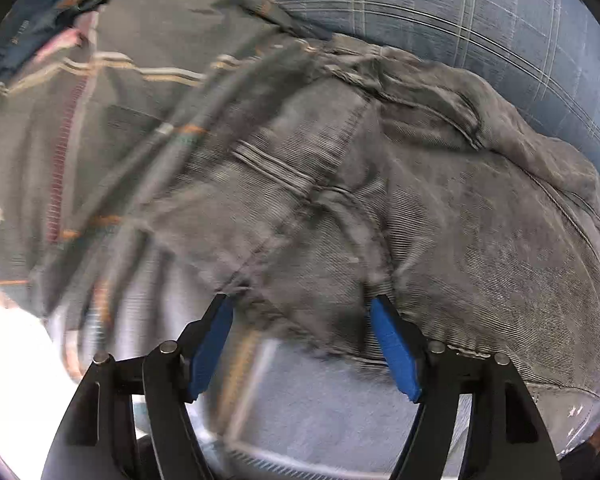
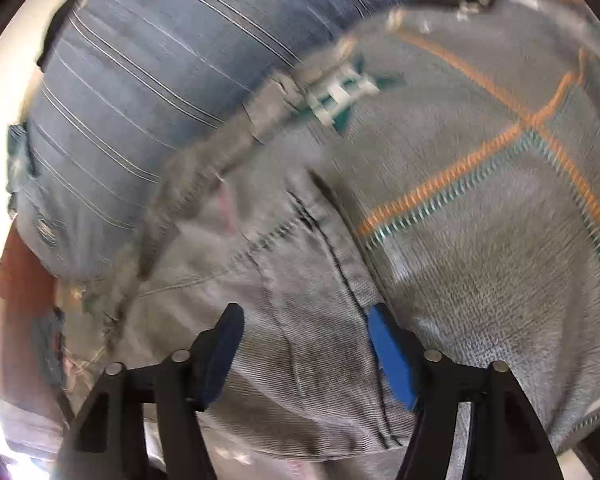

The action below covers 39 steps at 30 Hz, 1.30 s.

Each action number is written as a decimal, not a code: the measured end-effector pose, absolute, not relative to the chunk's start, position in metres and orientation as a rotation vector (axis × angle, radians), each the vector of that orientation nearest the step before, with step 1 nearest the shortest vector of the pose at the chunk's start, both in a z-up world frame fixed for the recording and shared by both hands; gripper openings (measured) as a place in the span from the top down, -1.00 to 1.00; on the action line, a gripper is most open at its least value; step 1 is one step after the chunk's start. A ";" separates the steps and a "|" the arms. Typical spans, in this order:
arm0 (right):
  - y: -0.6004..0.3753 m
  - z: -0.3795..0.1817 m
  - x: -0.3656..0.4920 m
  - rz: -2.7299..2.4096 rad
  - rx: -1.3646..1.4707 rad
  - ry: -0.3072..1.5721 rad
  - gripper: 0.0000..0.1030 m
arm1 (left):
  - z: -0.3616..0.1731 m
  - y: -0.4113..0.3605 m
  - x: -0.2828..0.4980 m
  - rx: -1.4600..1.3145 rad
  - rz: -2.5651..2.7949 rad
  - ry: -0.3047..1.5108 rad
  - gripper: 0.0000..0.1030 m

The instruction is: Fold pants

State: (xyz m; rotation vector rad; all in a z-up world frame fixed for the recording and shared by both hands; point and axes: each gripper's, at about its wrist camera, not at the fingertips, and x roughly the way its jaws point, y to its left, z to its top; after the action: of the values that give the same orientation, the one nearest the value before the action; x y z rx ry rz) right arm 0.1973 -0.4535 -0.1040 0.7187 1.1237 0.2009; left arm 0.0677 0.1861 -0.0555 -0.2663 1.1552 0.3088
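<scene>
Left wrist view: left gripper [image 1: 302, 306] tilted steeply down, blue pads spread, nothing pinched; grey corduroy pants [image 1: 380, 184] heaped just ahead on a blue plaid bedcover [image 1: 440, 12]; left half blurred.

Right wrist view: right gripper [image 2: 304, 316] angled down, pads apart over the pants' seam, gripping nothing; orange-stitched grey blanket [image 2: 500, 168] alongside, sharper here.

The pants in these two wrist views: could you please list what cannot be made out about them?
- Left wrist view: the grey pants run off the right edge, so their full extent is cut off.
- Left wrist view: the fabric at left is motion-blurred; pants and patterned cloth merge.
- Right wrist view: the pants pass behind the open right gripper; their lower edge is hidden.
</scene>
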 end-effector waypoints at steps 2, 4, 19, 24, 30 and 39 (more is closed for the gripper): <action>-0.456 -0.079 0.210 0.227 0.698 1.039 -0.37 | -0.036 0.191 0.070 -0.287 0.255 1.083 -0.39; -0.460 -0.068 0.239 0.216 0.665 1.020 -0.41 | -0.016 0.198 0.085 -0.313 0.218 1.031 -0.40; -0.438 -0.123 0.502 0.178 0.413 1.213 -0.24 | -0.033 0.250 0.308 -0.422 0.089 1.162 -0.64; -0.420 -0.146 0.518 0.179 0.311 1.240 0.06 | -0.047 0.254 0.344 -0.420 0.099 1.182 -0.64; -0.416 -0.157 0.519 0.178 0.300 1.235 0.08 | -0.062 0.258 0.363 -0.418 0.125 1.193 -0.35; -0.418 -0.170 0.518 0.182 0.310 1.223 0.05 | -0.078 0.256 0.392 -0.429 0.143 1.190 0.00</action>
State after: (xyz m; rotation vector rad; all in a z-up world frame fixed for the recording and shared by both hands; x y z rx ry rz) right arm 0.5178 -0.4175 -0.1701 0.3101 1.2230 0.1824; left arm 0.3921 0.2562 -0.0782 -0.4292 1.1901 0.1429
